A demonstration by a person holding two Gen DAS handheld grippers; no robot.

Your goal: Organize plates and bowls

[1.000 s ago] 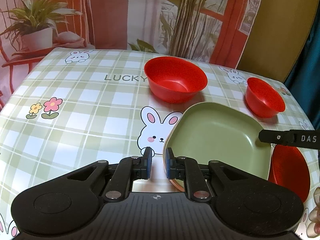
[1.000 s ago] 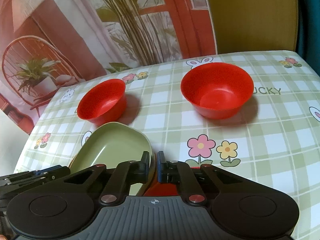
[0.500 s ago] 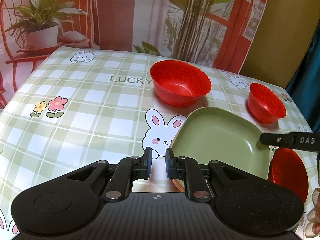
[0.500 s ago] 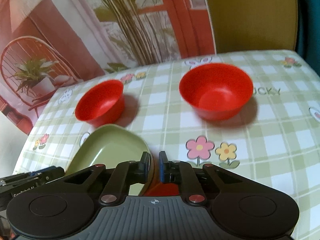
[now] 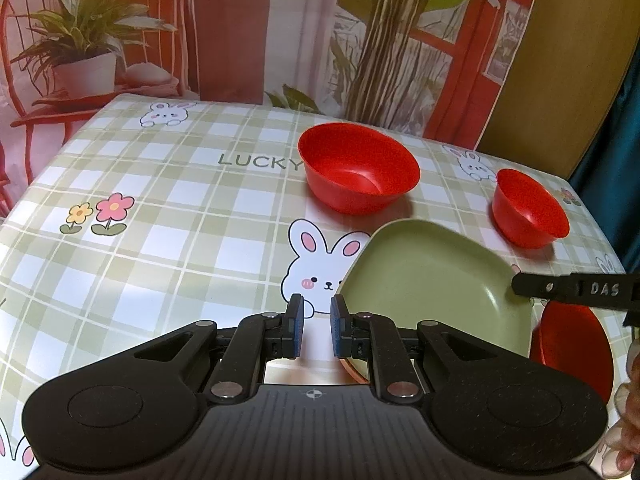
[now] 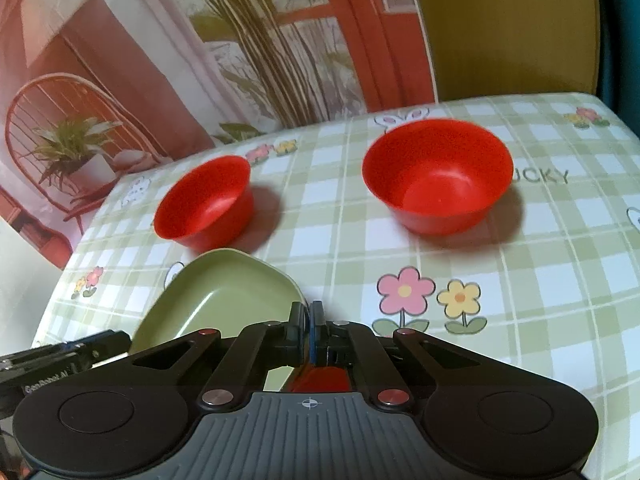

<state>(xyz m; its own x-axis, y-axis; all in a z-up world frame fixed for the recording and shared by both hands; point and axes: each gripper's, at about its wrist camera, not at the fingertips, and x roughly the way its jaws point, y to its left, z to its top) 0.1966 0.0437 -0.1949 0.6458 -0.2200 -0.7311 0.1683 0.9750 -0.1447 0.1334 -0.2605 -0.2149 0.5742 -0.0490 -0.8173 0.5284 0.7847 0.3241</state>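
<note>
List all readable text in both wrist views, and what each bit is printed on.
"LUCKY" on the checked tablecloth, beside the large red bowl; in the right wrist view the bowl hides its start, leaving "UCKY".
"DAS" on the black arm of the right claw, which reaches over the green plate; the rest is cut off.
"GenRobot.AI" on the left claw's body, small and slightly blurred.
Nothing else is legible.

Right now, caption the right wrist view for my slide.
Right gripper pinches the tilted green plate's rim, two red bowls beyond.
</note>
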